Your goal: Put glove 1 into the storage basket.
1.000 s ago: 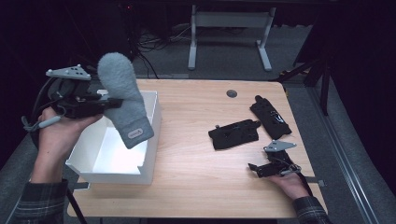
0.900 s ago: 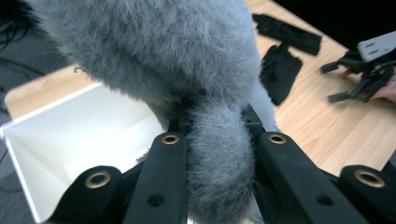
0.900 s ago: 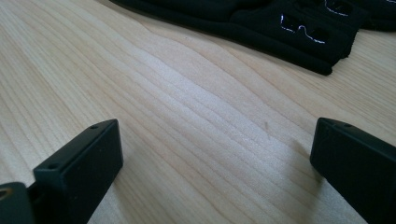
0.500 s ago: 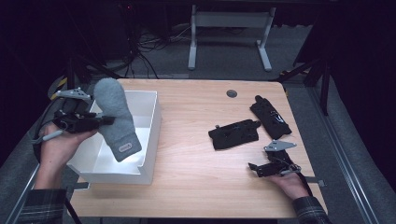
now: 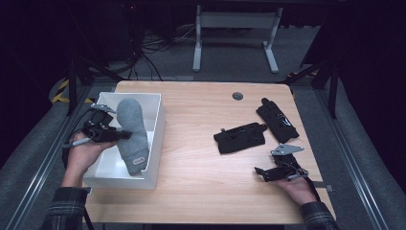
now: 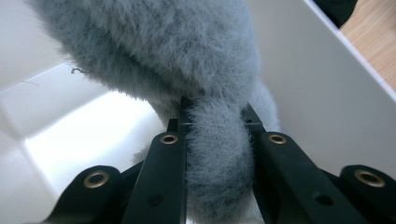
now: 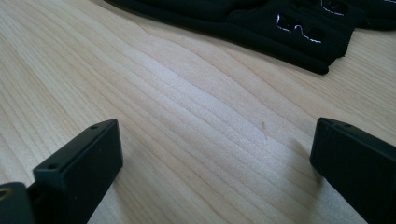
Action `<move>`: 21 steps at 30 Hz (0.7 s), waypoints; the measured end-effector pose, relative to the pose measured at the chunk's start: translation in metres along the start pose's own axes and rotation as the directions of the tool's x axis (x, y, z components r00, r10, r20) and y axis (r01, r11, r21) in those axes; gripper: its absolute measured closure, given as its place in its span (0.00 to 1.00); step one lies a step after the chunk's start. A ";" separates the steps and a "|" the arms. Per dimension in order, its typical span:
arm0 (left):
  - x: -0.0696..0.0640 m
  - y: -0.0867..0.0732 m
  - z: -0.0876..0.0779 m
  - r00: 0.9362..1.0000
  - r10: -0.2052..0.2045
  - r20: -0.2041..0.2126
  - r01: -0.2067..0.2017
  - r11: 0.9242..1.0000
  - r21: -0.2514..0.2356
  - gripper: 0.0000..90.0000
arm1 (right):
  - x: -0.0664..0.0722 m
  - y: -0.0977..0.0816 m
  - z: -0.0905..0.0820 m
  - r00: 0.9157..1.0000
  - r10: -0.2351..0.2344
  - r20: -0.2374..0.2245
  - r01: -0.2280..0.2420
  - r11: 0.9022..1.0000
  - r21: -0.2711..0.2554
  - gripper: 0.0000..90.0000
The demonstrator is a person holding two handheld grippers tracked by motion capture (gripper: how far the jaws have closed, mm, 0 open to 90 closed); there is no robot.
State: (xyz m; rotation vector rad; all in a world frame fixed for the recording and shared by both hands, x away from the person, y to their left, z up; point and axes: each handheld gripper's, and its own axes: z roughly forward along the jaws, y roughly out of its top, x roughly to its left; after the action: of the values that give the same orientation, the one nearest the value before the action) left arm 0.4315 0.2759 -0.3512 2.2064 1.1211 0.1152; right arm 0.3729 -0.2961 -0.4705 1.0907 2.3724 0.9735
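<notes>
In the high view, the left gripper [image 5: 112, 134] hangs over the white bin [image 5: 155, 139] at the surface's [image 5: 201, 143] left edge, its fingers pinching a grey sock [image 5: 133, 136]. The sock hangs inside the bin, its upper end near the bin's far wall and its lower end down by the near right corner. The right gripper [image 5: 262, 172] rests on the surface near the front right corner, held by a hand [image 5: 297, 187]. One black sock [image 5: 239, 138] lies right of the surface's middle, and a second black sock [image 5: 276, 120] lies just beside it, toward the right edge. In the left gripper view, the fingers [image 6: 163, 163] are clamped on a narrow fold of the grey sock [image 6: 187, 51], whose fluffy bulk spreads above them; the bin's white floor and wall [image 6: 317, 93] lie behind, and a strip of the surface [image 6: 373, 42] shows at the upper right corner. In the right gripper view, the fingers [image 7: 84, 163] stand spread wide with bare wood [image 7: 210, 126] between them, pinching nothing; a black sock [image 7: 261, 23] lies beyond them along the top edge.
</notes>
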 end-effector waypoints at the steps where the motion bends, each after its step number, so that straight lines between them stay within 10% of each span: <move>1: 0.002 0.001 0.005 1.000 -0.004 0.002 0.004 1.000 0.005 0.87 | 0.000 0.000 0.000 1.000 0.000 0.000 0.000 1.000 0.000 0.03; 14: 0.031 0.005 0.058 0.994 -0.057 -0.098 0.064 0.996 0.064 0.75 | 0.000 0.000 0.000 1.000 0.001 0.000 -0.001 1.000 0.000 0.03; 21: 0.032 0.006 0.052 0.977 -0.124 -0.173 0.126 0.992 0.003 0.35 | 0.000 0.000 0.000 1.000 0.003 0.002 -0.003 1.000 0.000 0.03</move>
State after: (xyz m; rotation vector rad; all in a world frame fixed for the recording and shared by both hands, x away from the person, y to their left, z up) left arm 0.4744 0.2708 -0.3946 2.1641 1.3557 0.2485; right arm 0.3726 -0.2958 -0.4705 1.0950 2.3696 0.9725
